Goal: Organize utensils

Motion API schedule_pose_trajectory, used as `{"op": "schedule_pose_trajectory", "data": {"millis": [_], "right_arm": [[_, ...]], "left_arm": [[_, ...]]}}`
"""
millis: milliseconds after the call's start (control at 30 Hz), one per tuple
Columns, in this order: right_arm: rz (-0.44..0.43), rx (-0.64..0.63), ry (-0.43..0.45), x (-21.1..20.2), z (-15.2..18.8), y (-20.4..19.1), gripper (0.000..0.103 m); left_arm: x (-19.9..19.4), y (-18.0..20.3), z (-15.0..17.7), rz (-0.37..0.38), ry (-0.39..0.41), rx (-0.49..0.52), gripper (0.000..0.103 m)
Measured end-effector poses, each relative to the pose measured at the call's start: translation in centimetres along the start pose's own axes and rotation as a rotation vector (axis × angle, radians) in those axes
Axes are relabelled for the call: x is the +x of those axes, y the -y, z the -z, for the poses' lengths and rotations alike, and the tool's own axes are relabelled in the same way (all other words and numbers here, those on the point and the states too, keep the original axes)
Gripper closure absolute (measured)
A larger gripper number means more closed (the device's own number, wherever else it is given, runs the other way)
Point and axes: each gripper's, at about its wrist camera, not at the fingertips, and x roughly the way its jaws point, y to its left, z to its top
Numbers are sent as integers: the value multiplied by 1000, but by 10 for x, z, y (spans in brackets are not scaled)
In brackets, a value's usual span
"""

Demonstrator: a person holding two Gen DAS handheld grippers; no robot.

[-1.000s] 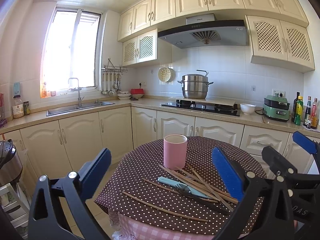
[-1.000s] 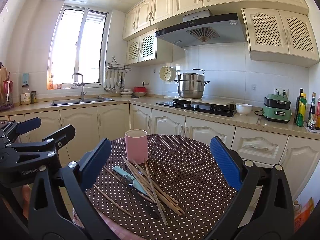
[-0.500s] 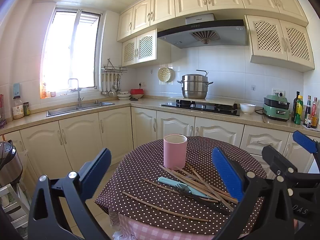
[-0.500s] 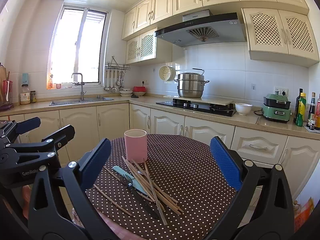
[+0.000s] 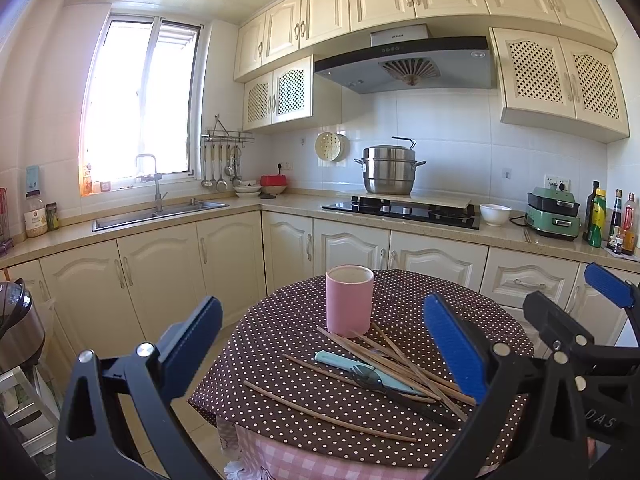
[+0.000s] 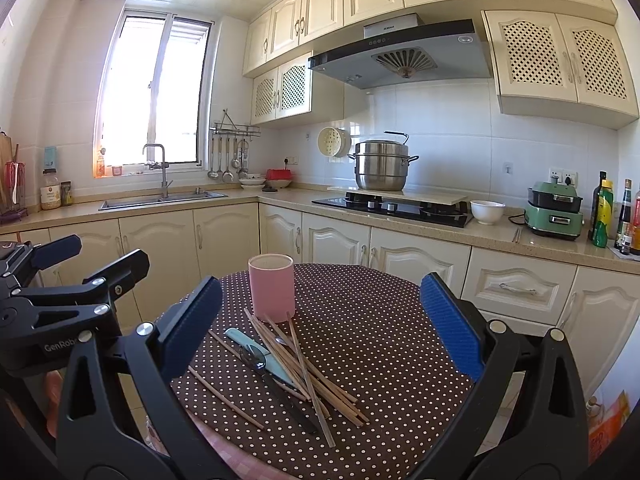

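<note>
A pink cup stands upright on a round table with a brown dotted cloth. In front of it lie several wooden chopsticks, a light-blue-handled utensil and a black fork, loosely piled. One chopstick lies apart nearer me. My left gripper is open and empty, held above the table's near edge. My right gripper is open and empty, also short of the pile. The cup, the chopsticks and the light-blue utensil show in the right wrist view too.
Kitchen counters with cream cabinets run behind the table, with a sink, a hob with a steel pot, a white bowl and bottles. A cooker stands at the left. The right gripper's fingers show at the right.
</note>
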Motion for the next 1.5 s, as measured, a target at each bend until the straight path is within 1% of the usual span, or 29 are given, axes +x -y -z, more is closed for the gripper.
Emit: {"op": "schedule_pose_trajectory", "data": {"millis": [400, 633, 733, 900, 967, 1033, 1133, 1233, 1300, 1333, 1367, 1400, 1433, 1467, 1500], "right_arm": [[-6, 15, -19, 8, 4, 4, 6], [-6, 19, -44, 19, 11, 8, 6], [-10, 20, -66, 26, 15, 10, 6], [-28, 11, -123, 48, 26, 12, 6], [-32, -2, -155, 62, 32, 13, 6], [-30, -17, -192, 76, 38, 15, 6], [-39, -26, -251, 99, 47, 21, 6], [-63, -32, -308, 120, 55, 24, 6], [-86, -44, -350, 134, 60, 24, 6], [-102, -52, -367, 140, 62, 23, 6], [-118, -58, -384, 146, 64, 22, 6], [-132, -63, -405, 152, 66, 21, 6], [-147, -68, -424, 158, 68, 21, 6], [-162, -72, -442, 164, 70, 20, 6], [-176, -73, -459, 168, 71, 21, 6]], "left_arm": [[6, 3, 3, -6, -12, 7, 4], [18, 7, 7, -23, -41, 15, 4], [28, 8, 11, -35, -80, 7, 4], [58, 6, 21, -27, -211, 5, 4], [77, 1, 28, -25, -308, -13, 4], [96, -10, 37, -9, -402, -61, 4], [124, -32, 54, -11, -538, -181, 4], [142, -42, 67, -33, -616, -249, 5], [152, -41, 76, -62, -667, -254, 5], [157, -40, 79, -68, -694, -253, 12], [163, -38, 83, -70, -728, -256, 24], [171, -37, 87, -68, -767, -265, 29], [177, -39, 92, -57, -801, -279, 38], [184, -41, 96, -42, -836, -298, 42], [190, -42, 101, -36, -862, -313, 43]]}}
